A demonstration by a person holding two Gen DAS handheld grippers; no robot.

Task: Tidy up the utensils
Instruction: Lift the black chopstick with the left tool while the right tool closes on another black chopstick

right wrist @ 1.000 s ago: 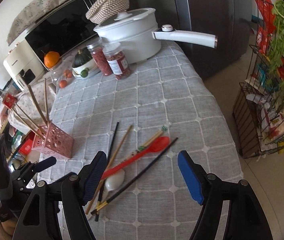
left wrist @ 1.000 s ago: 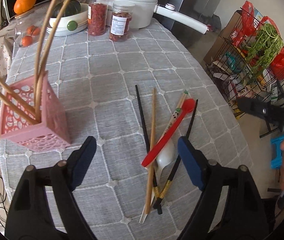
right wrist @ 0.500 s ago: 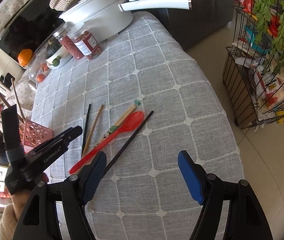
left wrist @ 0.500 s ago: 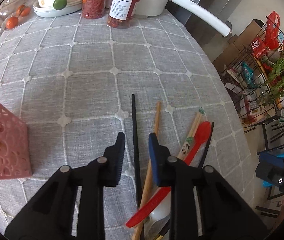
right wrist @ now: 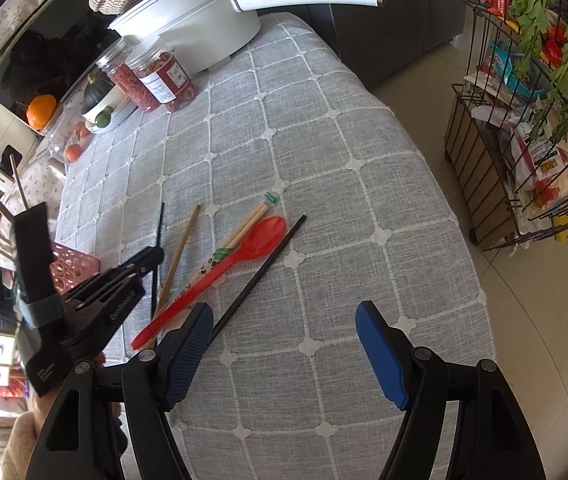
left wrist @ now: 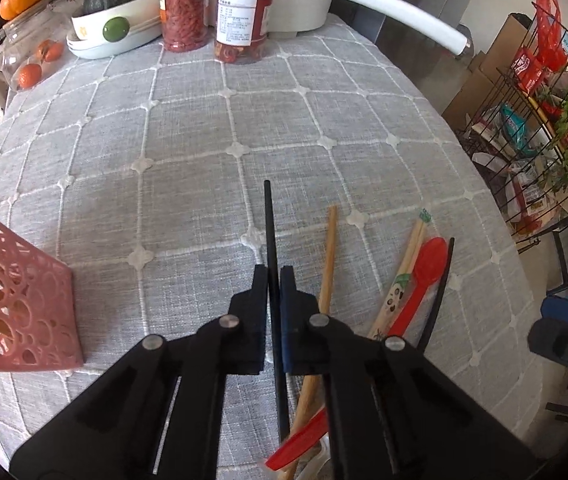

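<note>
**Black chopstick pinched, holder next**

Black chopstick (left wrist: 268,232) sits clamped in my left gripper (left wrist: 274,280), tip toward 12 o'clock on the grey tablecloth (left wrist: 188,152). My right gripper (right wrist: 284,344) hangs wide open. Next, I judge: lift, swing to the pink holder (left wrist: 16,304) at 9 o'clock.

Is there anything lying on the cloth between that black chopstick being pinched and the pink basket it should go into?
Nothing visible. The left hand-held gripper is shut on the black chopstick, and only bare grey tablecloth lies between it and the pink basket.

pink basket (left wrist: 16,304) cropped, white spoon (left wrist: 315,462) mostly hidden
</note>
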